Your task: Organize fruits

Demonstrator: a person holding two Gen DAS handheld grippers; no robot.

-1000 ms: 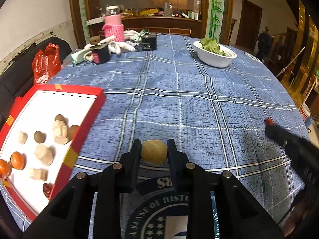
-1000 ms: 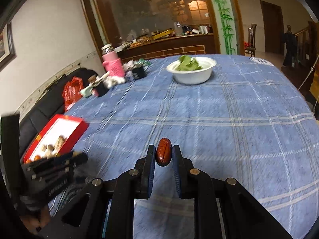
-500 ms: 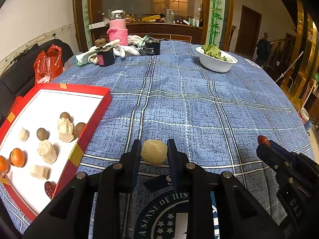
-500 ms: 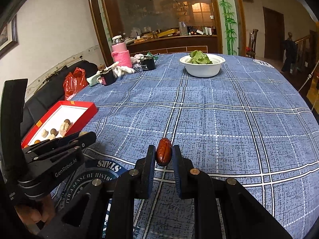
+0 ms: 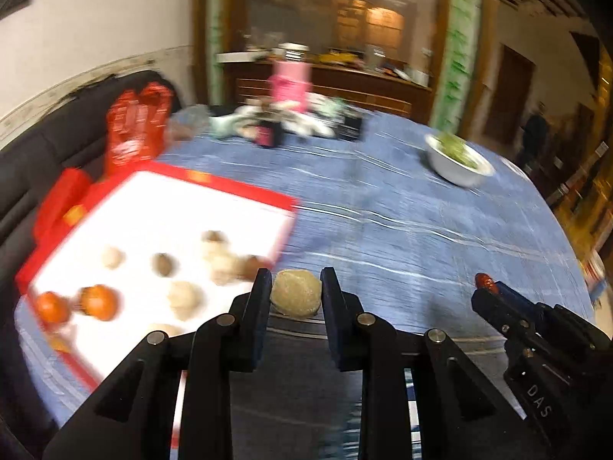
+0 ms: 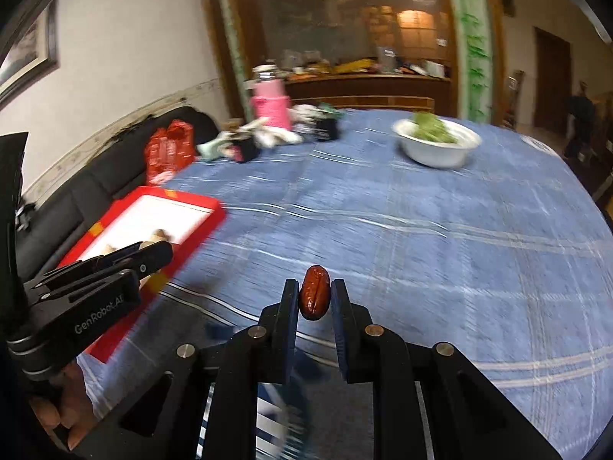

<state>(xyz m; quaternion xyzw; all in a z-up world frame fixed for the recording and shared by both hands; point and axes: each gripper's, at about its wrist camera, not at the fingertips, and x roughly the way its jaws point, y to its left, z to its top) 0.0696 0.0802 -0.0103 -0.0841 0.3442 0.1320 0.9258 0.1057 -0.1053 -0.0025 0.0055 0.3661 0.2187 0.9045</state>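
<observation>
My left gripper [image 5: 295, 287] is shut on a round tan fruit [image 5: 295, 297] and hangs just past the right rim of a red box with a white floor [image 5: 214, 195]. Inside that box lie two small oranges [image 5: 97, 302], several pale lumps and brown nuts. My right gripper [image 6: 315, 294] is shut on a glossy red date [image 6: 315, 297] above the blue checked tablecloth [image 6: 440, 237]. The right gripper [image 5: 483, 281] shows at the lower right of the left wrist view, the left gripper [image 6: 153, 255] at the left of the right wrist view, over the red box [image 6: 199, 211].
A white bowl of green leaves [image 6: 436, 143] stands at the far right of the table. A pink bottle [image 6: 270, 101], dark jars and crumpled cloths [image 6: 268, 136] crowd the far edge. A red plastic bag [image 5: 138, 122] sits on a black sofa beyond the box. A hand [image 6: 63, 410] grips the left tool.
Both grippers have swung left toward the red box, each still holding its fruit. The box now fills more of the left wrist view, and the picture is blurred by the motion.
</observation>
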